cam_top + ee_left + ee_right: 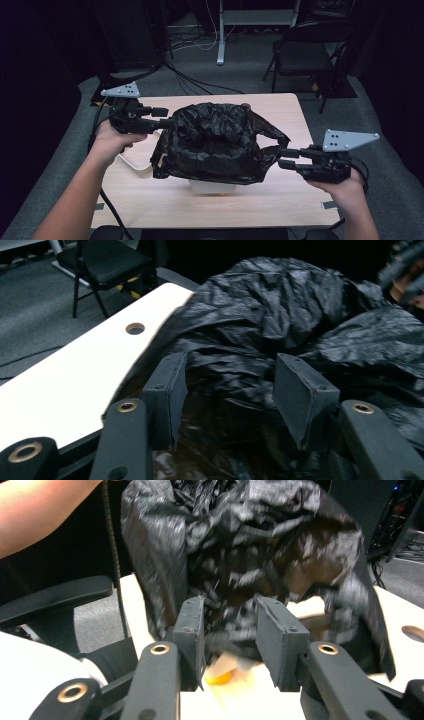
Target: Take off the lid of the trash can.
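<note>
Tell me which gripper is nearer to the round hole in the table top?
Left. The left gripper is at the black bag's far-left edge, closer to the hole; the right gripper is nearer the person.

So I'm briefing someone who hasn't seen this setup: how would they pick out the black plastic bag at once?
Start at the pale wooden table in the middle of the room. At its centre, between the left gripper and the right gripper, sits a crumpled, glossy black plastic bag, draped over a white object. It is the only big, dark, wrinkled thing on the light tabletop.

Crinkled glossy black plastic bag [215, 142] on matt pale wood table [280, 200].
</note>
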Available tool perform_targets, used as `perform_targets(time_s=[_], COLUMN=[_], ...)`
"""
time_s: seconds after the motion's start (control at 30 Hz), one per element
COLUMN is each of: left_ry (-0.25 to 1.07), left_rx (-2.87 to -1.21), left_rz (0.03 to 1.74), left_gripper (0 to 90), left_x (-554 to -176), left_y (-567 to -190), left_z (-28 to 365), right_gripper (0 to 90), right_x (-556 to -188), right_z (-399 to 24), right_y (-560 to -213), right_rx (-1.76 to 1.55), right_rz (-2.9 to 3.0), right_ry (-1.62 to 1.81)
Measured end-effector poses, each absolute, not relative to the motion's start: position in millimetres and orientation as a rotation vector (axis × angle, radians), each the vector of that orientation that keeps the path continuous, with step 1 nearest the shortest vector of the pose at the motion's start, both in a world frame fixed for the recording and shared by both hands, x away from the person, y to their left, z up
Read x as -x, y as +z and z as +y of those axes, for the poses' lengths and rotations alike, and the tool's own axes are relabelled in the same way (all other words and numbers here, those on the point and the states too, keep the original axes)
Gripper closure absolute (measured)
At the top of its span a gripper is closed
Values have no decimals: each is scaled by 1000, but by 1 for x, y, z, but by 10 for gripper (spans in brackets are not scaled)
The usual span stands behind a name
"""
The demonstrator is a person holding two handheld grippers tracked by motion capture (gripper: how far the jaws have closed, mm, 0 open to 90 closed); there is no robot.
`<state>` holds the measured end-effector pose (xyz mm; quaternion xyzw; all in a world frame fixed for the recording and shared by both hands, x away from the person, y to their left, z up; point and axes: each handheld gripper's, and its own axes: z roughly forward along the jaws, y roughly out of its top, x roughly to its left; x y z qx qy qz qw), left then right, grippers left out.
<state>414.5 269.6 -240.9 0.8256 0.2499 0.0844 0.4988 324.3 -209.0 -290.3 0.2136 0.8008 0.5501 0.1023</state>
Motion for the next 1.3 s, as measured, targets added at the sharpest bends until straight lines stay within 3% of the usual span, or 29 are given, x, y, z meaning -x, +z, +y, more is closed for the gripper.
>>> perform_targets(time_s=[0.23,0.8,0.93,1.1,1.3], left_ry=[180,199,190,189,213], left_rx=[-2009,-2038,-2025,-2026,-1988], left_rz=[580,622,626,611,605], left_gripper=[428,451,462,469,454], left_x=[-412,-441,-441,-443,-452], left_y=[-244,-255,-257,-257,-249], left_z=[261,251,251,250,252], right_gripper=[519,483,557,754,867], right_x=[-351,-436,-451,-459,-464], right_z=[-179,-121,-114,-114,-113], right_y=[-270,-252,-257,-259,-256], right_rx=[-577,-632,-656,-653,-639], right_rz=[2365,2370,2394,2395,2386], right_ry=[1587,1538,1476,1504,1511])
